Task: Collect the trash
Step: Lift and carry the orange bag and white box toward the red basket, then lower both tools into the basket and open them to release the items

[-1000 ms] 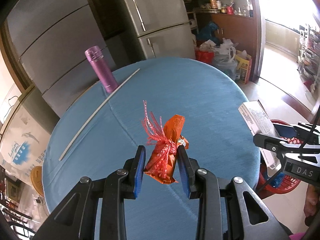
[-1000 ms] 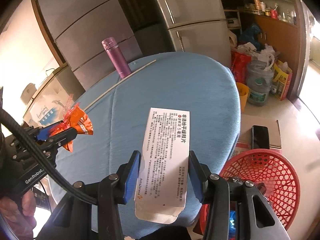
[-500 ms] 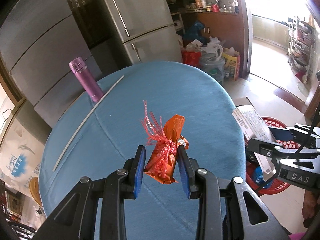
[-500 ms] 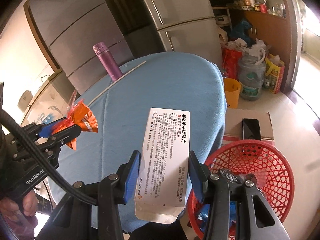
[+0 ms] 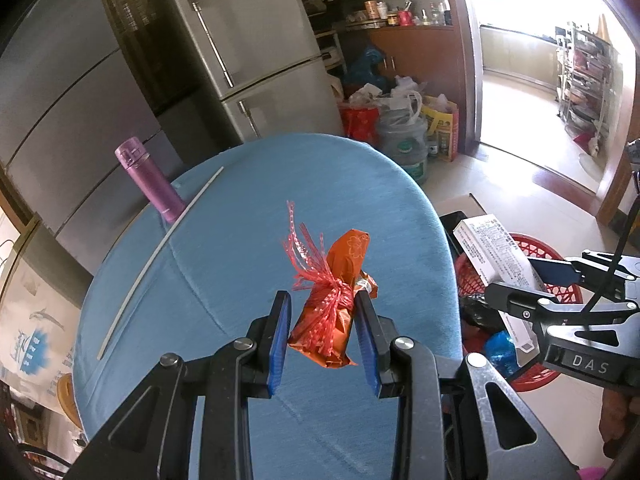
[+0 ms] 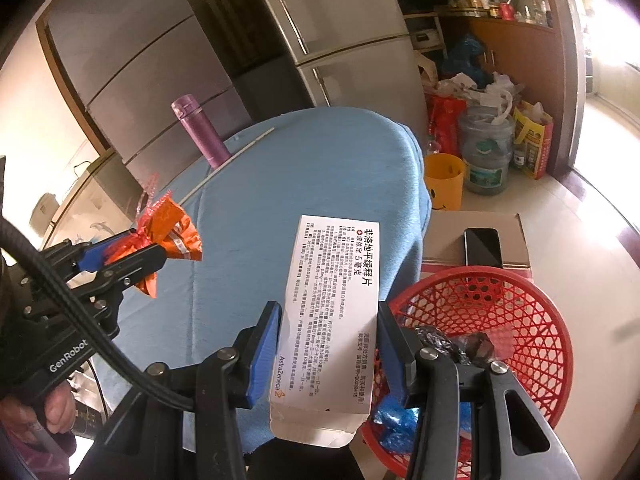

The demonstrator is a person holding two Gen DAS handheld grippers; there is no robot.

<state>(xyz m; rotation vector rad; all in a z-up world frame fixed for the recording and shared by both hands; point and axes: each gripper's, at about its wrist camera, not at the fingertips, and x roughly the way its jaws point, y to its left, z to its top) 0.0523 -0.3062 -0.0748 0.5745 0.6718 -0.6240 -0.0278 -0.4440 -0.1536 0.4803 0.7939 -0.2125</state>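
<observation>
Carrying step: the right gripper (image 6: 328, 344) clamped a medicine box (image 6: 332, 312) beside the red basket (image 6: 520, 300), the left gripper (image 5: 322, 332) clamped an orange wrapper (image 5: 340, 292); next, release over the basket.

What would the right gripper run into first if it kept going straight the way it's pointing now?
Probably the round blue-clothed table: the right gripper, shut on the white printed medicine box, points across its near right edge. The red mesh plastic basket sits lower right, off that line. Depth is unclear.

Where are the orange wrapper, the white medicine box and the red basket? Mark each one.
orange wrapper (image 5: 347, 256): left wrist view, its upper end.
white medicine box (image 6: 334, 304): right wrist view, middle of the printed face.
red basket (image 6: 532, 304): right wrist view, mesh wall.
</observation>
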